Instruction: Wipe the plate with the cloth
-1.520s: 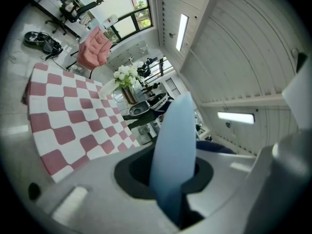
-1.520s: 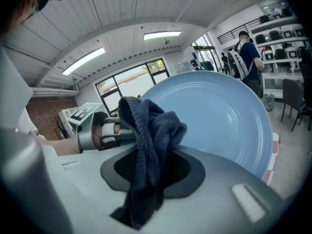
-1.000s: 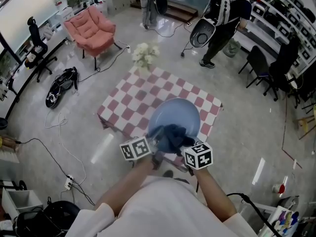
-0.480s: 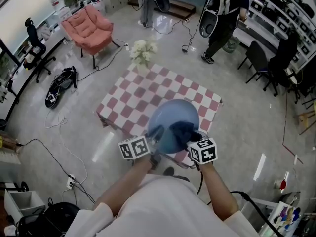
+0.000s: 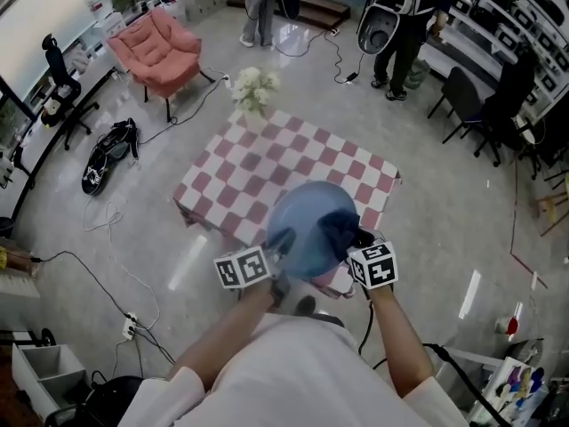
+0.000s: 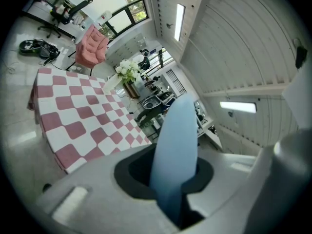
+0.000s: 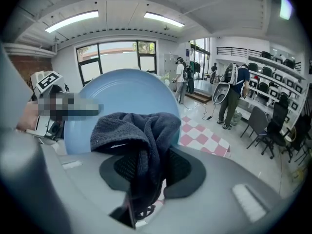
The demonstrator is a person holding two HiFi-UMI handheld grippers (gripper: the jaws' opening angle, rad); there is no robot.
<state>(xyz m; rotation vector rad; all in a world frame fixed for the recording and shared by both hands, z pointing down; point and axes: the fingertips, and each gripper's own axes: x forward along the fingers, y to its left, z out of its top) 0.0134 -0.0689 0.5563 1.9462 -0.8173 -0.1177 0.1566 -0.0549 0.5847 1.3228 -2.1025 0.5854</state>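
Head view: the blue plate (image 5: pixel 307 221) is held over the near edge of the checked table (image 5: pixel 240 176), and it does not seem to rest on it. The left gripper (image 5: pixel 279 245) takes the plate at its left rim. The right gripper (image 5: pixel 353 241) brings the dark cloth (image 5: pixel 338 228) onto the right part of the plate.

Left gripper view: the plate shows edge-on, standing up between the jaws, which are pressed onto its rim.

Right gripper view: the jaws pinch a fold of the cloth, and the loose bunch lies against the lower part of the plate's face.

I judge that the wiping is under way. The cloth covers only the right side, and the left and upper parts are bare. No dirt is visible, so I cannot tell how much is already clean.
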